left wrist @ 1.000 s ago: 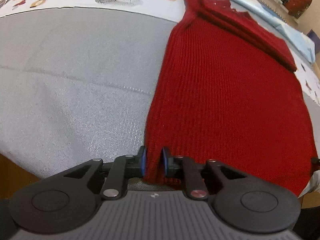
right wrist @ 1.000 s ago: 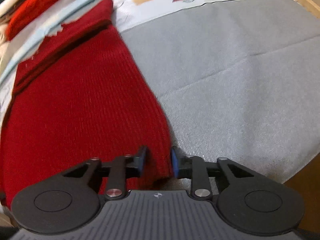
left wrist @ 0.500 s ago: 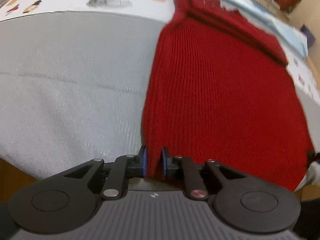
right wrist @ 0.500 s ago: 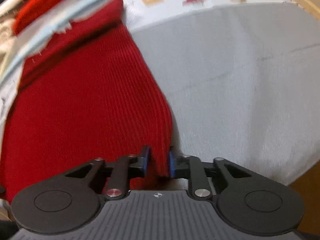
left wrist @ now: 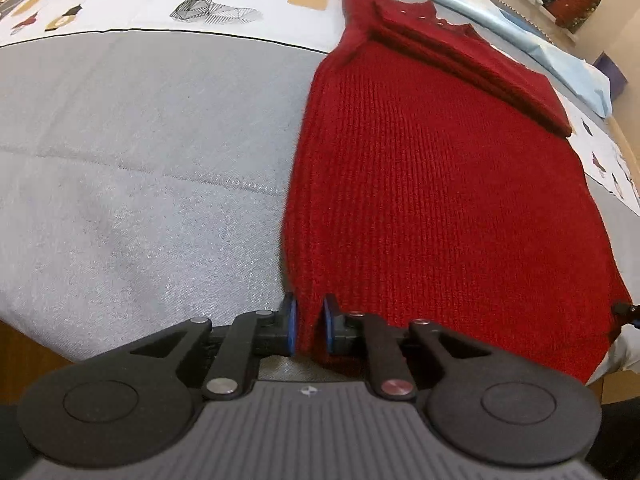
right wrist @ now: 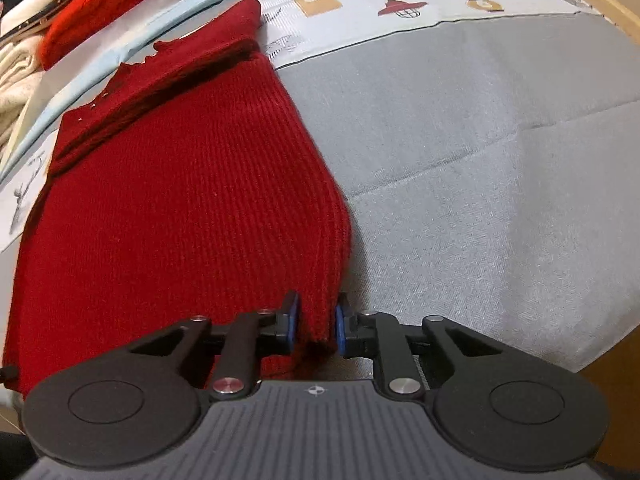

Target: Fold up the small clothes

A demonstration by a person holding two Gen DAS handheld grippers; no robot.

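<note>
A dark red ribbed knit sweater (left wrist: 440, 200) lies flat on the grey cover, its sleeves folded across the far end. My left gripper (left wrist: 308, 328) sits at the near left corner of the hem, its jaws closing with the blue pads pressing the knit between them. In the right wrist view the same sweater (right wrist: 180, 220) fills the left half. My right gripper (right wrist: 316, 326) is at the near right hem corner, jaws closing, with a fold of red knit pinched between its pads.
A grey cover (left wrist: 140, 160) spreads under the sweater, with a white printed sheet (left wrist: 200, 4) and pale blue cloth (left wrist: 520, 36) behind it. A bright red garment (right wrist: 112, 4) and cream clothes (right wrist: 16, 80) are piled at the back. Bare wood (right wrist: 616, 364) shows at the near edge.
The right gripper's jaws have narrowed onto the hem corner, which now bunches between the pads. The left gripper stays clamped on its corner. Neither hand has shifted much.
</note>
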